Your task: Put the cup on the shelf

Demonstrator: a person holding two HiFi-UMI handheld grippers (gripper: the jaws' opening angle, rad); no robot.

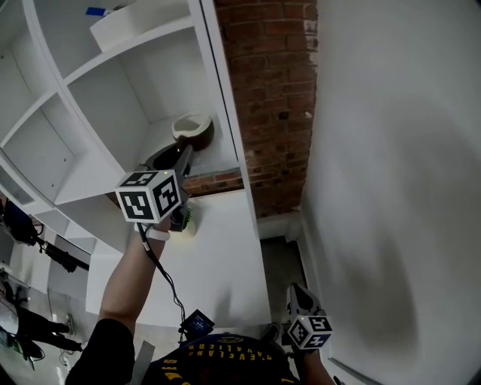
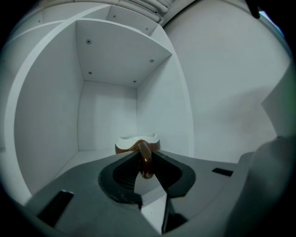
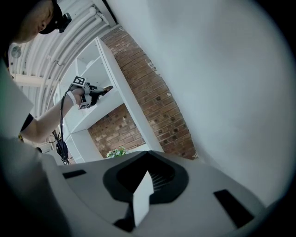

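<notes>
A brown cup with a white inside stands upright on the floor of a white shelf compartment, near its right wall. My left gripper reaches into that compartment from the front. In the left gripper view the cup sits just beyond the jaws, and its brown handle lies between the open jaw tips with thin slits on either side. My right gripper hangs low by the white wall, shut and empty; in its own view the right gripper points towards the shelf.
The shelf unit stands against a brick wall, with a plain white wall to the right. Below the compartment is a white cabinet top with a small green plant. A white object lies on a higher shelf.
</notes>
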